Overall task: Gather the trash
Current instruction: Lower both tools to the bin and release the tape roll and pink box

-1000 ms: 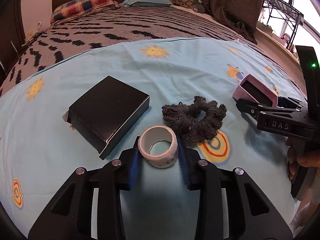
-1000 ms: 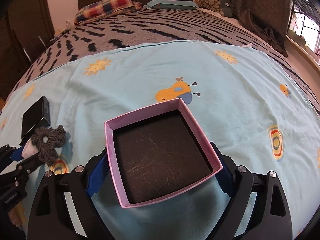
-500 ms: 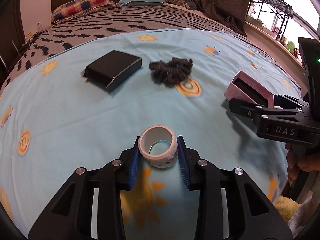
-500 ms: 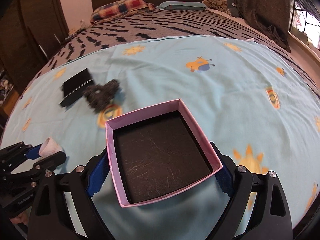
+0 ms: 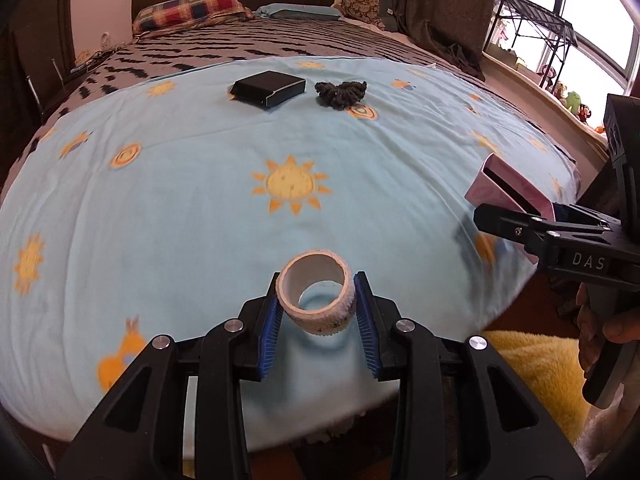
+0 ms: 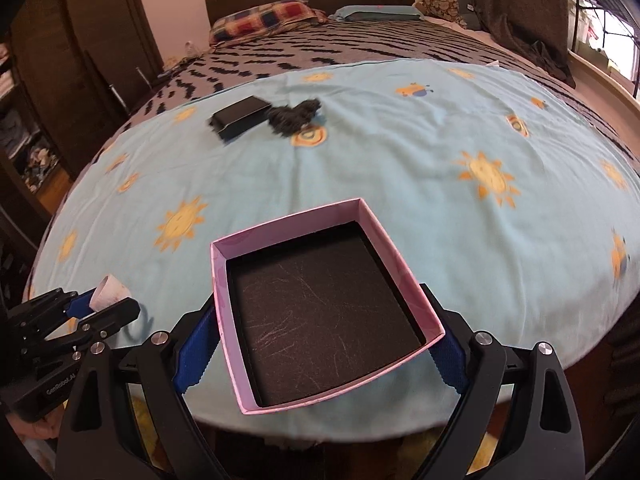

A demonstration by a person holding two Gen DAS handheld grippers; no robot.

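Observation:
My left gripper (image 5: 317, 312) is shut on a white tape roll (image 5: 316, 298), held above the near edge of the light blue bed sheet (image 5: 200, 200). My right gripper (image 6: 320, 344) is shut on a pink open box (image 6: 326, 304) with a dark scratched inside, its blue pads pressing both side walls. In the left wrist view the pink box (image 5: 508, 188) and the right gripper (image 5: 560, 236) appear at the right edge. The right wrist view shows the left gripper (image 6: 100, 304) with the tape roll (image 6: 109, 289) at lower left. A black box (image 5: 269, 88) and a dark grey scrunchie (image 5: 341, 92) lie far back on the sheet.
Behind the sheet, a zigzag bedspread (image 5: 280, 40) runs up to a plaid pillow (image 5: 192, 8) and a dark headboard. A yellow fluffy cloth (image 5: 532, 364) lies below the bed's near edge. Dark wardrobes (image 6: 60, 80) stand at the left, a window and metal rack (image 5: 532, 28) at the right.
Both grippers have pulled back toward the bed's near edge with their loads. The black box and scrunchie now look far away, and the bed's edge and yellow cloth have come into view.

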